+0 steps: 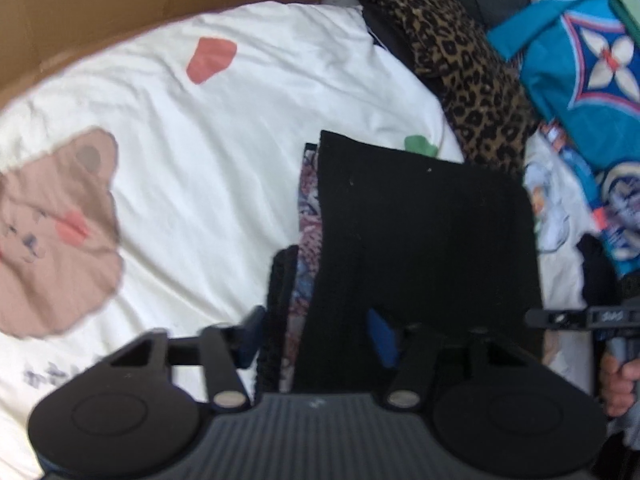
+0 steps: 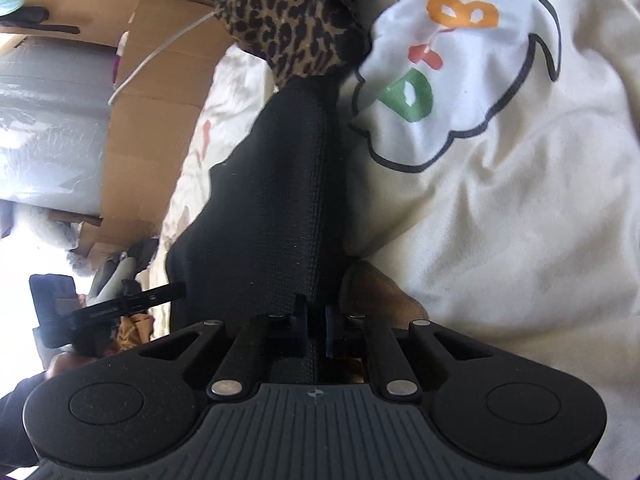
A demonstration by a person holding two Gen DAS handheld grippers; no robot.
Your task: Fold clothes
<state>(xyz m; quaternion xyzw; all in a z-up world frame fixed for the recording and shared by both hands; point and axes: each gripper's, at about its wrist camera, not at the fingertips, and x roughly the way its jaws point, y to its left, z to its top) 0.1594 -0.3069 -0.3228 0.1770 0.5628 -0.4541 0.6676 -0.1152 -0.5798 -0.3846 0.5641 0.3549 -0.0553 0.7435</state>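
A folded black knit garment (image 1: 420, 232) lies on the white bed cover (image 1: 208, 128), on top of a patterned garment (image 1: 308, 216) whose edge shows at its left. My left gripper (image 1: 316, 334) is low over the stack's near left edge. Its left finger is beside the stack and its blue right pad (image 1: 382, 336) is over the black cloth, jaws apart, with no firm squeeze visible. In the right wrist view my right gripper (image 2: 316, 320) is shut on the black garment's (image 2: 272, 200) near edge, which runs away towards the leopard-print cloth (image 2: 292, 16).
Leopard-print cloth (image 1: 472, 80) and a blue patterned bag (image 1: 580, 64) crowd the far right of the bed. Cardboard (image 1: 120, 8) stands behind the bed. A hand (image 1: 618, 380) holds the other gripper at the right. A white printed cloth (image 2: 460, 64) lies right of the black garment.
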